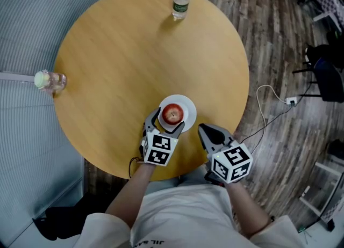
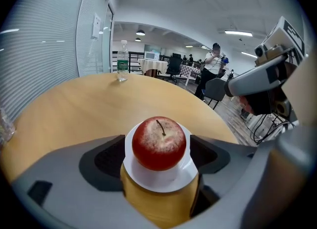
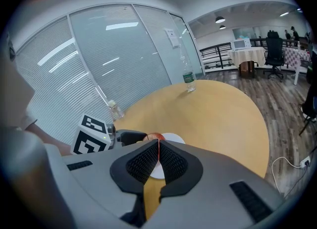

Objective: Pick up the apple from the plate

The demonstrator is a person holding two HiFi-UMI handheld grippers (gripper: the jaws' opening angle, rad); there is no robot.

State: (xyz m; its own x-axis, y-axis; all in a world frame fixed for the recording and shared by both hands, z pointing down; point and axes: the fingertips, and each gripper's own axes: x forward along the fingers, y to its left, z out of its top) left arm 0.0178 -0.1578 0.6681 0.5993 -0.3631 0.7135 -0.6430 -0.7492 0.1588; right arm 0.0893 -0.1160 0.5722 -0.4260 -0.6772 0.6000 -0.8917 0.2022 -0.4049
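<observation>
Head view: toward 6 o'clock on our round table (image 1: 134,53), the white plate (image 1: 188,104) carries the red apple (image 1: 172,114). We judge this pre-grasp: the left gripper (image 1: 169,119) straddles the fruit, jaws wide, untouching; the right gripper (image 1: 204,130), at 4 o'clock, is closed, empty. Next: squeeze gently, lift.

light: bright ceiling strips | focus: sharp | edges: fisheye warp, dark corners
</observation>
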